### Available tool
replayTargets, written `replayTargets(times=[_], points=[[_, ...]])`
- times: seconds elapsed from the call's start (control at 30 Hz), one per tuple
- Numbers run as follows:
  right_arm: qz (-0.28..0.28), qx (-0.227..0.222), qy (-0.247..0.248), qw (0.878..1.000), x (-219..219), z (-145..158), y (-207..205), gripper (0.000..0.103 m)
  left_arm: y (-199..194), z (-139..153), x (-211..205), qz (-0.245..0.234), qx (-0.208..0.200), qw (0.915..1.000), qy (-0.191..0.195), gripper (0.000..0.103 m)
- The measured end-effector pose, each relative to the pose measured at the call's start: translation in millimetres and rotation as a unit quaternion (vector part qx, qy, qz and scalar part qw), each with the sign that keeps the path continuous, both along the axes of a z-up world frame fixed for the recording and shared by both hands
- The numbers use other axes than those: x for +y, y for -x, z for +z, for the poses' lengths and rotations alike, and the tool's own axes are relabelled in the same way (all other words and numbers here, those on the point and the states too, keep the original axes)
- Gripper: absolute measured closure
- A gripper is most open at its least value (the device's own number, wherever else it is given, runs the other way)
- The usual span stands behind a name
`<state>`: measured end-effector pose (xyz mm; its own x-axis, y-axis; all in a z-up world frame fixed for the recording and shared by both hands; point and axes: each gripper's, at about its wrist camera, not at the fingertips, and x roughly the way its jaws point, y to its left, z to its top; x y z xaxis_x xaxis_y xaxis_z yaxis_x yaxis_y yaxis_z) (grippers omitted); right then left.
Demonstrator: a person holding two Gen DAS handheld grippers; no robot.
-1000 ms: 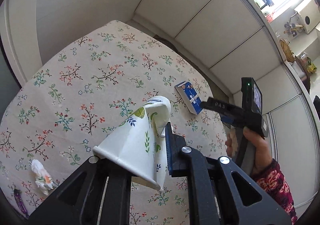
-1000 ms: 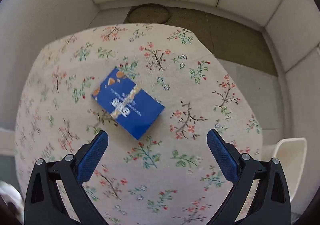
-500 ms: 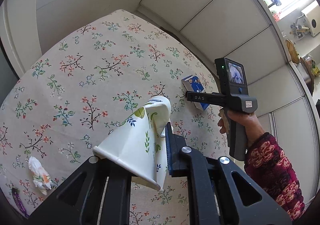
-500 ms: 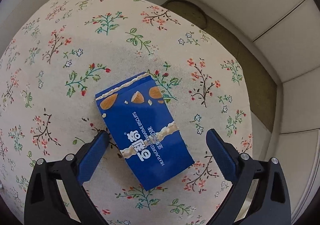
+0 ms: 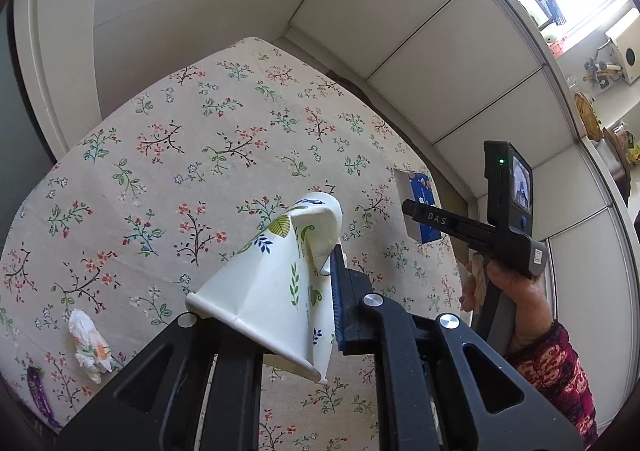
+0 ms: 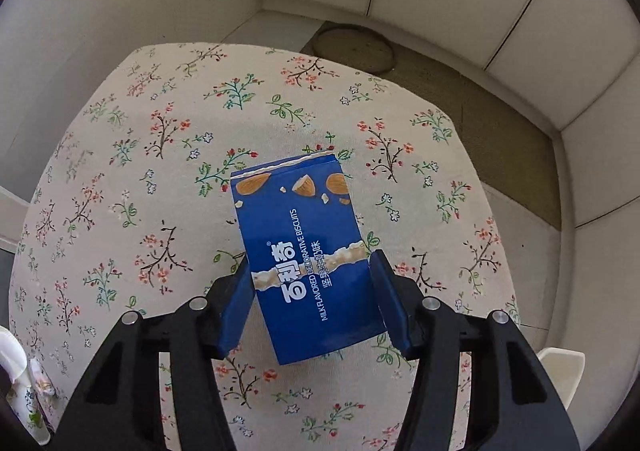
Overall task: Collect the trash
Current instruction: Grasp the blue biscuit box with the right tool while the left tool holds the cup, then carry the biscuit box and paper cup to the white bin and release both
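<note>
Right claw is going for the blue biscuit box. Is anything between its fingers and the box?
Nothing visible. The blue biscuit box lies flat on the floral tablecloth, already between the right claw fingers, which stand at its two long sides. No other object sits in that gap. Whether the pads already touch, I cannot tell.

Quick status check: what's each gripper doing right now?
Left gripper: shut on the crushed paper cup, held above the table.
Right gripper: closed around the blue biscuit box, pads against both its sides.
</note>
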<state>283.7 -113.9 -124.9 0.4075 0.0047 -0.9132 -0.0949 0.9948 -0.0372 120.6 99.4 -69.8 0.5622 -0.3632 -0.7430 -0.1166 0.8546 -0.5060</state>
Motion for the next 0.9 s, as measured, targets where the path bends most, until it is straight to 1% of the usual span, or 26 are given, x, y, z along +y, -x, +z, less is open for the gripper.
replayTargets(times=[0.1, 0.23, 0.5, 0.7, 0.8, 0.9], points=[[-0.003, -0.021, 0.001, 1.0, -3, 17, 17, 0.047, 4, 4, -3, 0.002, -0.005, 1.0, -0.001, 0.092], [-0.007, -0.053, 0.002, 0.999, -5, 42, 53, 0.047, 10, 13, -12, -0.001, -0.019, 0.9998, -0.003, 0.092], [-0.03, -0.119, -0.005, 0.992, -19, 79, 120, 0.047, 26, 37, -35, -0.022, -0.054, 0.9983, -0.009, 0.092], [-0.058, -0.156, -0.021, 0.986, -45, 93, 169, 0.047, 36, 52, -53, -0.035, -0.078, 0.9962, -0.018, 0.092], [-0.077, -0.174, -0.02, 0.982, -63, 96, 189, 0.047, 39, 56, -64, -0.044, -0.085, 0.9952, -0.024, 0.092], [-0.097, -0.181, -0.02, 0.978, -84, 94, 206, 0.047, 40, 57, -73, -0.051, -0.089, 0.9943, -0.028, 0.092]])
